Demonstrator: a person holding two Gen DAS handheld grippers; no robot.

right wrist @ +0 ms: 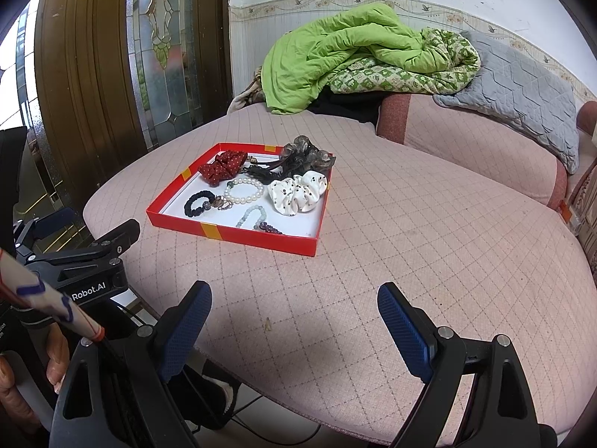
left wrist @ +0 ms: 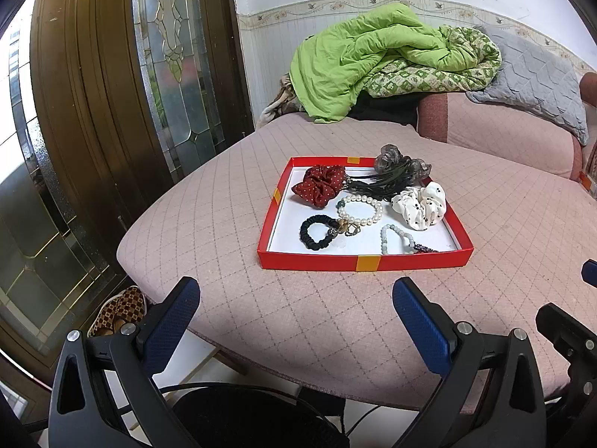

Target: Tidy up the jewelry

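A shallow red tray [left wrist: 317,261] [right wrist: 179,224] with a white floor sits on the pink quilted cushion. In it lie a red dotted scrunchie [left wrist: 319,186] [right wrist: 222,168], a white dotted scrunchie [left wrist: 419,205] [right wrist: 296,194], a pearl bracelet [left wrist: 362,209] [right wrist: 244,191], a black hair tie [left wrist: 315,232] [right wrist: 197,203], a pale green bead bracelet [left wrist: 395,237] [right wrist: 250,216] and a dark fringed grey hair piece [left wrist: 399,166] [right wrist: 302,156]. My left gripper [left wrist: 296,298] is open and empty, in front of the tray. My right gripper [right wrist: 294,304] is open and empty, to the tray's near right.
A green quilt [left wrist: 373,56] [right wrist: 354,48] and a grey pillow [left wrist: 533,74] [right wrist: 518,97] are piled at the back. A wooden glass door [left wrist: 112,93] stands at the left. Slippers [left wrist: 119,310] lie on the floor below the cushion edge.
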